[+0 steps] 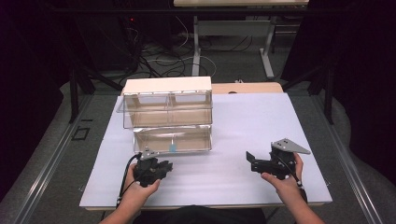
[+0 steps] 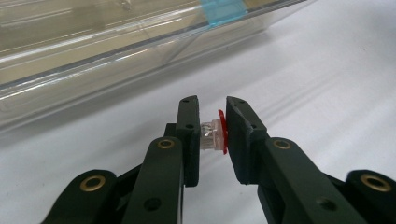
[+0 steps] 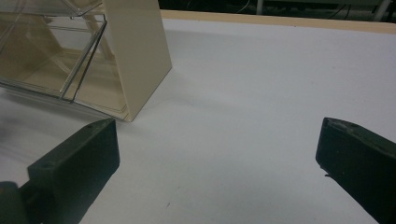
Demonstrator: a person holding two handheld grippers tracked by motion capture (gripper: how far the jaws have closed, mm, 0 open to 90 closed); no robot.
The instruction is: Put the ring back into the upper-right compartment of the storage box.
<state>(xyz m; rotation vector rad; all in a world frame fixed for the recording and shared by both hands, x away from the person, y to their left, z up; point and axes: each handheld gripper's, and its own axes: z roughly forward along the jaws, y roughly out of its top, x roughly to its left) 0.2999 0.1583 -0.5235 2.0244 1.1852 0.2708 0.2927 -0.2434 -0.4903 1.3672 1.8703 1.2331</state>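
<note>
Left gripper: I am clamping my left gripper point(image 2: 212, 135) on a small clear plastic piece with a red rim point(image 2: 215, 133), the jaws pinching it from both sides just above the white table sheet point(image 2: 327, 70).
Small piece: it is sitting between my jaws, near the front of the lower clear drawer point(image 2: 93, 51), not yet inside it.
Right gripper: I am holding my right gripper point(image 3: 217, 154) released, jaws standing wide apart over bare sheet, nothing between them, well apart from the cabinet.
Lower drawer: it is standing pulled out in the high view point(image 1: 172, 139), empty as far as I can tell, a blue tab point(image 2: 224, 10) on its front edge.
Cabinet: the cream-topped cabinet point(image 1: 166, 85) is carrying a second clear drawer point(image 1: 166, 108) above, also standing open.
Step in hand: I judge I am carrying the piece toward the open drawer.
Next move: it is calling for a lift over the front wall, then a release once the piece is hanging clear inside.
</note>
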